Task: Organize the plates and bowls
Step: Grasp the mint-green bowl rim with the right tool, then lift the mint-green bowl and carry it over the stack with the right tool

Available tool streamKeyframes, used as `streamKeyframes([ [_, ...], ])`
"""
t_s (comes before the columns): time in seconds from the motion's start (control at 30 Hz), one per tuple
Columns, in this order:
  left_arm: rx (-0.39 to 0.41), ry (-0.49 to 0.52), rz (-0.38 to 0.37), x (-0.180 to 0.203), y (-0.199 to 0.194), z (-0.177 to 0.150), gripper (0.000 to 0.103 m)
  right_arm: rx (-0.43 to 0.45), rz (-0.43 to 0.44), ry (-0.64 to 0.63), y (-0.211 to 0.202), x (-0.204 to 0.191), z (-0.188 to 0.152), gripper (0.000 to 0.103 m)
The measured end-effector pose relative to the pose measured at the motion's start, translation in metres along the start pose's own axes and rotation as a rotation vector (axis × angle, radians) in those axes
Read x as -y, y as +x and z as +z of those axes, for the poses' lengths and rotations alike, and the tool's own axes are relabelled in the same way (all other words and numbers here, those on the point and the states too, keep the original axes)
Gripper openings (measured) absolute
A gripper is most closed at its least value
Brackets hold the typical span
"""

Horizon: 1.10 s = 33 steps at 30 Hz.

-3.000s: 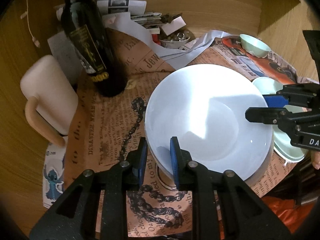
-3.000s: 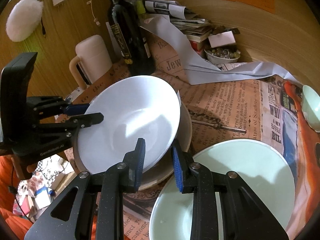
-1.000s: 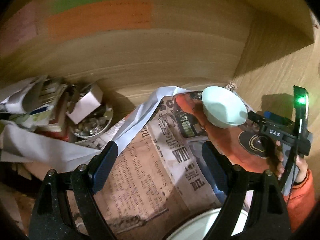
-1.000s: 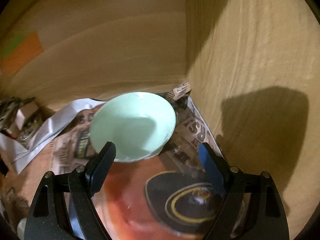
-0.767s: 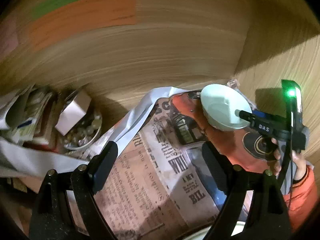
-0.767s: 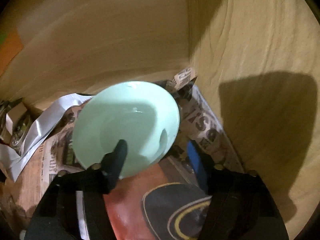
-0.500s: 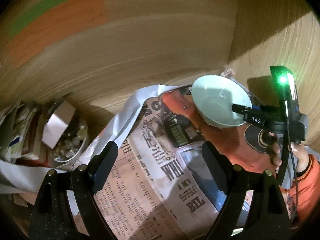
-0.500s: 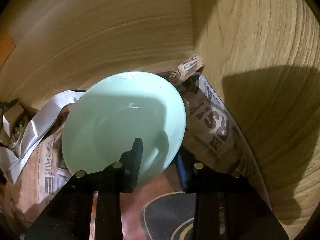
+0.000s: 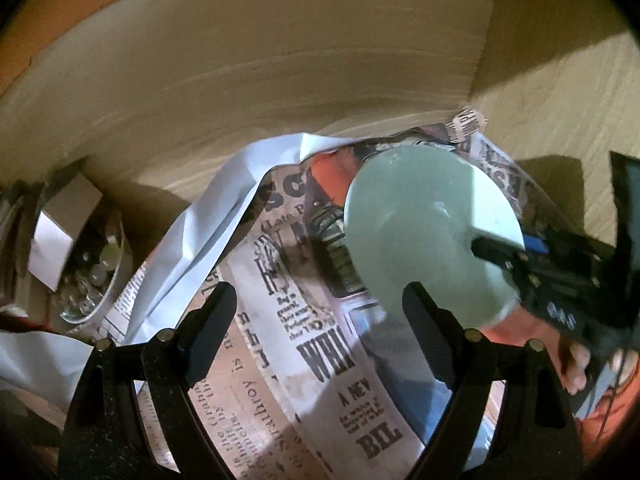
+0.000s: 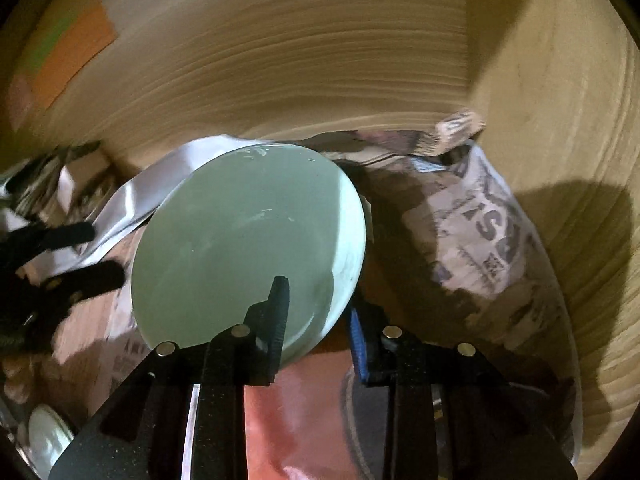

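In the left wrist view the left gripper point(image 9: 316, 320) gapes wide and empty over printed newspaper point(image 9: 320, 344) beside the glossy round green bowl point(image 9: 416, 240), and in the right wrist view the right gripper point(image 10: 318, 312) pinches that bowl's point(image 10: 248, 256) thin rim, tilted above crumpled newspaper point(image 10: 480, 232) on the wooden bench point(image 10: 580, 200).

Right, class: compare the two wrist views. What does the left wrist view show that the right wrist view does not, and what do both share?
Only the left wrist view shows the glass dish of small items, the "BIL" headline and the person's hand holding the right gripper.

Only the right wrist view shows the orange and green notes on the back wall and the right gripper shut on the rim of the pale green bowl.

Both show that bowl, the newspaper, the white paper strip, the wooden corner and the open left gripper.
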<state>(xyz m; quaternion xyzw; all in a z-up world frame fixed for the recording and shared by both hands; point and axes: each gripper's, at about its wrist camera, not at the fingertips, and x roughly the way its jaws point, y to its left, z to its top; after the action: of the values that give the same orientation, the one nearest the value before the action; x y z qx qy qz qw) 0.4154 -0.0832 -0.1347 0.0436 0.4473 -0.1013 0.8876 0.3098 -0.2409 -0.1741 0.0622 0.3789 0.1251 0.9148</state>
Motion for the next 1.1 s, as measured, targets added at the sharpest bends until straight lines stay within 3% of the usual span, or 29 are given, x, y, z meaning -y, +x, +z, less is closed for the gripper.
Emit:
streamKeyframes([
  [0.1,-0.029,-0.008,-0.006,-0.002,0.011,0.0,0.065,-0.01,0.04,-0.024,-0.003,-0.003,-0.004,0.025],
  [0.23,-0.083,0.015,-0.02,-0.001,0.026,-0.004,0.033,-0.015,0.058,-0.041,-0.002,0.001,0.002,0.025],
  [0.37,-0.089,0.027,-0.06,0.002,0.027,-0.004,0.014,-0.01,0.06,-0.042,-0.001,-0.001,0.0,0.025],
  [0.5,-0.078,0.076,-0.026,0.012,0.026,-0.004,0.014,-0.015,0.05,-0.043,-0.001,-0.008,-0.002,0.025],
  [0.77,-0.101,0.041,-0.05,0.004,0.018,-0.004,0.014,-0.007,0.058,-0.054,-0.008,-0.017,0.002,0.025],
  [1.1,0.006,0.048,-0.057,0.004,-0.038,-0.009,0.014,0.061,0.044,-0.07,-0.042,-0.036,0.005,0.025],
])
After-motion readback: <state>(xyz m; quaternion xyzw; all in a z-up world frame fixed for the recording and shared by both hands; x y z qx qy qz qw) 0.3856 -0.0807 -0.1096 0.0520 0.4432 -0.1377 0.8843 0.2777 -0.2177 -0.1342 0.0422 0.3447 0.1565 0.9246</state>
